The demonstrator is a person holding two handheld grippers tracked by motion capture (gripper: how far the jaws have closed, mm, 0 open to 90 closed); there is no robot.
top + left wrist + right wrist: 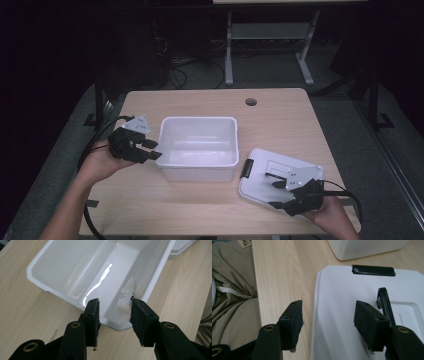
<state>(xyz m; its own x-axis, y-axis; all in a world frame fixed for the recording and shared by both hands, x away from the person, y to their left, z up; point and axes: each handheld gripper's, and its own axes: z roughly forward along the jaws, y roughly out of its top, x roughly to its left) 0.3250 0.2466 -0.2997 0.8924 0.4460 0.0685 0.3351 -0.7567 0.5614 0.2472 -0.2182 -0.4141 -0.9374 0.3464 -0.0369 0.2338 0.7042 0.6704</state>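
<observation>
A white plastic bin (197, 119) stands mid-table. Inside it, against the near wall (150, 287), lies a small white dropper bottle (126, 296). My left gripper (154, 150) hovers at the bin's left side, pointing at it. Its jaws (113, 307) are open with nothing between them, above the bin's corner. The bin's white lid (260, 175) lies flat on the table to the right, with a black latch (373, 270) at its edge. My right gripper (276, 194) is open over the lid's near edge (319, 315), one jaw above the table and one above the lid.
The wooden table (280, 115) has a round cable hole (251, 102) near its far edge. Its near edge runs beside the person's clothing (232, 302). A second table's legs (229, 50) stand behind, across dark floor. Cables trail from both grippers.
</observation>
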